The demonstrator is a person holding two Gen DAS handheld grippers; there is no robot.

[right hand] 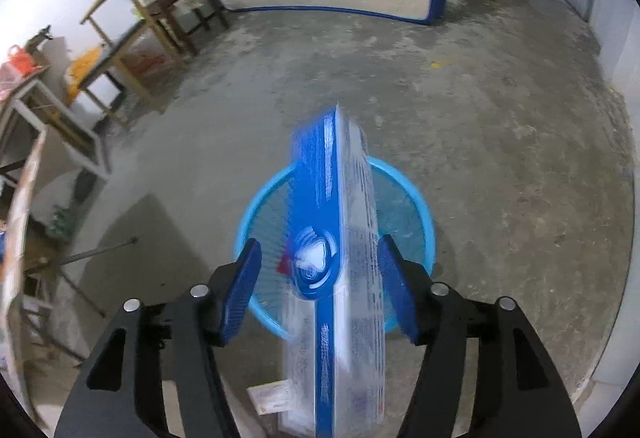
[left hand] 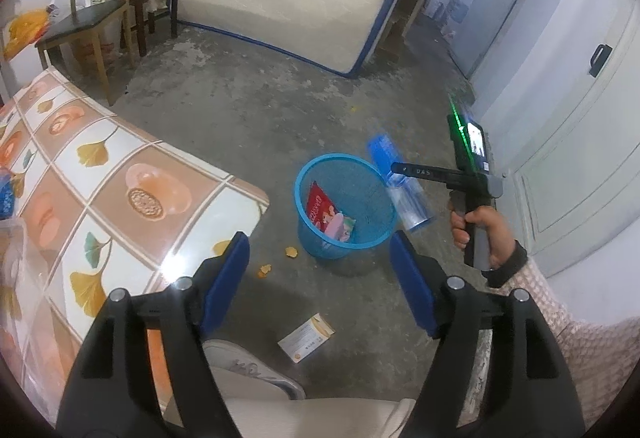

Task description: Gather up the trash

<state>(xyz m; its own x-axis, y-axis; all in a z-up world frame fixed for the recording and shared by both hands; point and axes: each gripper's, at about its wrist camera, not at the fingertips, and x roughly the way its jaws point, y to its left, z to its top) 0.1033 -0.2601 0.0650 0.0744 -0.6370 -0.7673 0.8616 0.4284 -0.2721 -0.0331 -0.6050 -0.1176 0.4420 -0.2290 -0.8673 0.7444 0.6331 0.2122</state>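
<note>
Blue-and-clear package [right hand: 340, 238]: long axis running away from right tool [right hand: 318, 286], far end over blue basket [right hand: 416, 206]; pads apart, left pad clear of it. Left tool [left hand: 320, 278]: open, empty.

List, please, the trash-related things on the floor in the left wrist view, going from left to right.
Small orange scrap → second orange scrap → white and orange carton → blue basket → blue and clear package.

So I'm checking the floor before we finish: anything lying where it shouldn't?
Yes. A small box and two orange scraps lie on the floor beside the bin, not in it. A blue pack sits loose between the right claw's open jaws above the bin.
</note>
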